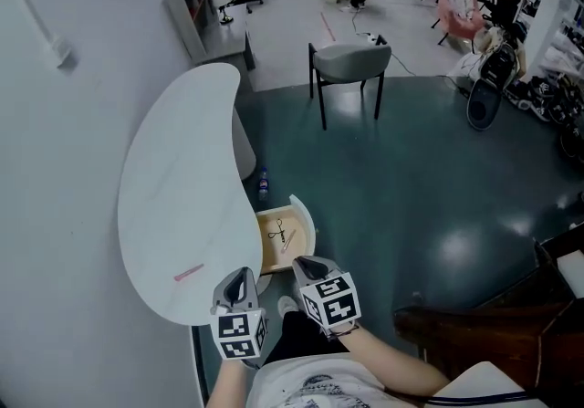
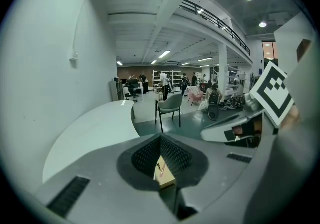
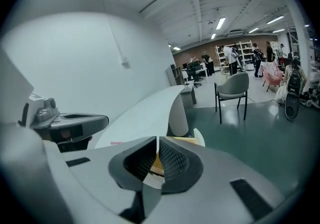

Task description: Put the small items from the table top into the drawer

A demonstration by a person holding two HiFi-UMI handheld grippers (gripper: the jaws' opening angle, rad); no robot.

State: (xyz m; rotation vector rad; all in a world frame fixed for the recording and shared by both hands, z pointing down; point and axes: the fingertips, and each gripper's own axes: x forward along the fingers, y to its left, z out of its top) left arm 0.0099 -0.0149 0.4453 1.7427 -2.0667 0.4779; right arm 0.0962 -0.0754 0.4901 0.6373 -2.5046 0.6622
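A thin pink item lies on the near end of the white curved table; it also shows as a pink streak in the right gripper view. Just right of the table edge a small wooden drawer stands pulled out, with scissors and a pale stick inside. My left gripper hovers over the table's near edge, shut and empty, its tips meeting. My right gripper hangs beside the drawer's near end, shut with nothing in it.
A white wall runs along the table's left side. On the green floor a small bottle stands by the table's pedestal, and a grey chair stands further off. A dark wooden piece is at the lower right. People stand far back.
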